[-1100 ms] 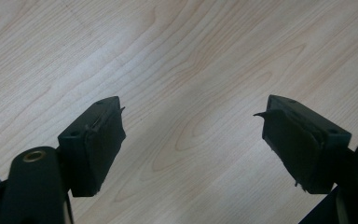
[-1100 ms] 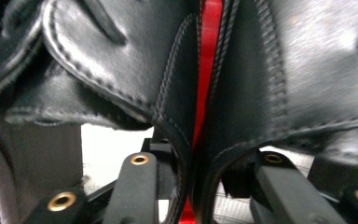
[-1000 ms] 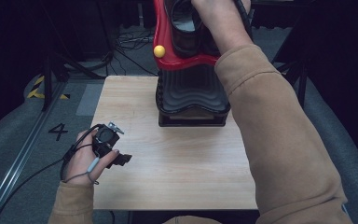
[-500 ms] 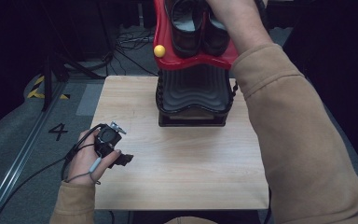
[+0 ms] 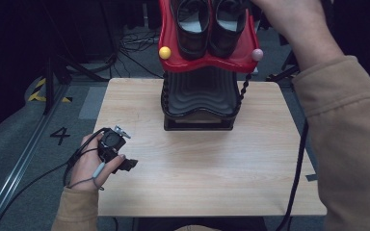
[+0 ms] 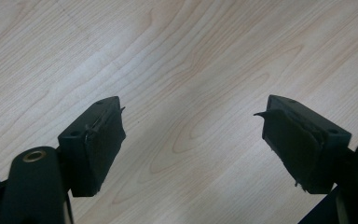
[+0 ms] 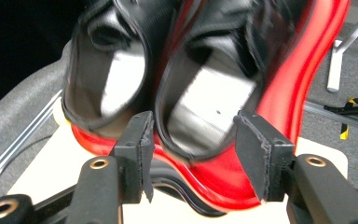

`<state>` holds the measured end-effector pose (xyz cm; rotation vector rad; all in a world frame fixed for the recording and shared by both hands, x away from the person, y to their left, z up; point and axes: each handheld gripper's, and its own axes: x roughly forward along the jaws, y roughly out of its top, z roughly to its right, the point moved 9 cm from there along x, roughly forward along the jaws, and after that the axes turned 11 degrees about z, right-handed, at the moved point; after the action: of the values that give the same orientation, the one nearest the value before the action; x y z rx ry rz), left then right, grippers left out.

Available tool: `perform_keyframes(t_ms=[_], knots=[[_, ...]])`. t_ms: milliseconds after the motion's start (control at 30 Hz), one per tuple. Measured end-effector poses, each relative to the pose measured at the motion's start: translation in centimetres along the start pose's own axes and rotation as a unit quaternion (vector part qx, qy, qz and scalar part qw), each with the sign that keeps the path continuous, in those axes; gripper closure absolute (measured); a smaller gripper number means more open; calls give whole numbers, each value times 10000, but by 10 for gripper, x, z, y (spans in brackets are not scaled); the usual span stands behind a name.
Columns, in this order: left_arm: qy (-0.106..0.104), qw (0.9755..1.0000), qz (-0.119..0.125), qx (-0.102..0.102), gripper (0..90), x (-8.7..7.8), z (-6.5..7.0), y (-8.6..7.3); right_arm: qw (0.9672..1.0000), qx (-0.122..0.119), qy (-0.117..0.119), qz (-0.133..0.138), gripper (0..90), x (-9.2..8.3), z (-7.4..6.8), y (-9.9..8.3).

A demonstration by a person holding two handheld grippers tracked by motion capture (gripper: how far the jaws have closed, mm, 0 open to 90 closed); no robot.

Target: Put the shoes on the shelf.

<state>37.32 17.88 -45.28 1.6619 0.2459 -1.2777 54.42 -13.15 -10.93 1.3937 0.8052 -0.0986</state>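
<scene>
- Now that both black shoes (image 5: 207,29) sit side by side on the red tray (image 5: 173,57) at the top of the black rack (image 5: 200,103), the placing step looks finished: a second ago the right hand was down over them, and it has since drawn off toward the upper right of the high view.
- The right gripper (image 7: 191,140) has just been opening its jaws. They stand wide apart, with nothing pressed between the pads. The right shoe (image 7: 209,107) lies beyond them, framed by the gap but not gripped.
- The blur on the shoes in the right gripper view fits a hand on the move, so this reads as a release and retreat, not a fresh reach.
- The left gripper (image 6: 191,140) rests low over the wooden table (image 5: 197,183), near its left edge, as it did a second ago. Its jaws stand wide open and empty, with bare wood grain between them.
- Judging by how the pair lies, heels toward the person and both seated in the tray, little is left to do beyond clearing the right hand (image 5: 298,24) away from the rack.
</scene>
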Motion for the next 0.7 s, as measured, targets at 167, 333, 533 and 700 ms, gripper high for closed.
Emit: perform_keyframes(t_ms=[167,333,533,700], knots=[[21,10000,18,-36,211,-1,-2,1,10000,-61,51,-14,469,-21,16,-16],[52,10000,55,-61,211,-3,-6,0,10000,-39,78,38,451,-37,34,-27],[80,9997,160,-149,211,-8,-10,0,9999,-60,96,73,445,-54,47,-39],[104,9997,131,-179,211,-8,-10,-1,9996,-151,177,143,424,-68,59,-52]])
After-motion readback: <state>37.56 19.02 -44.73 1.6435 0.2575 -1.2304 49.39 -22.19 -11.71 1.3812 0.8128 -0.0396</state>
